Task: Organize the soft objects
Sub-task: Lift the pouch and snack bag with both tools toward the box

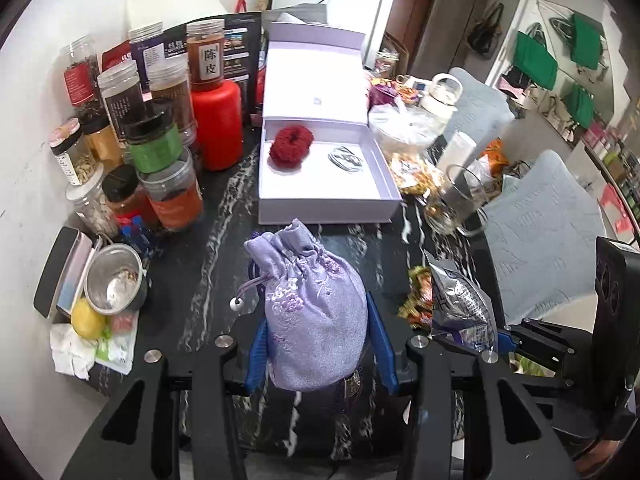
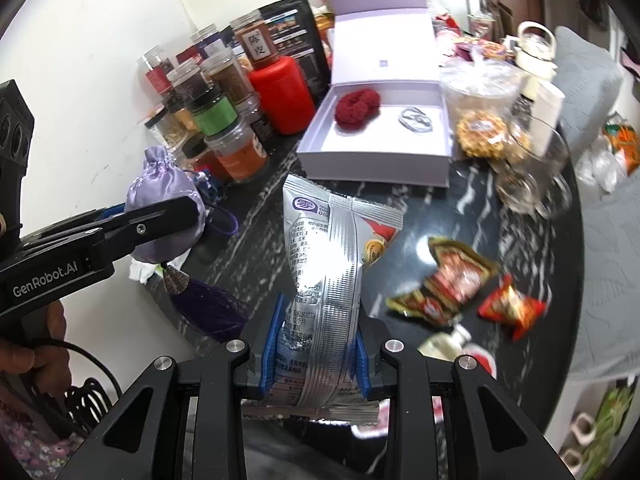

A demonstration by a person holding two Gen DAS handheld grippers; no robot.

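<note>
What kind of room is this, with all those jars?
Probably a home dining area: a dark marble table crowded with spice jars, cushioned chairs beside it, and a white fridge behind.

Bright even light, fisheye-bent edges w/ dark corners, right view perhaps motion-blurred.

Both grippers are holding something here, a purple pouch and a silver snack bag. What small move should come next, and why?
Probably carry the purple pouch forward to the open white box and lower it in. The left gripper already clamps it, and bare floor shows in front of the red scrunchie. The right gripper can hold the silver snack bag meanwhile.
</note>
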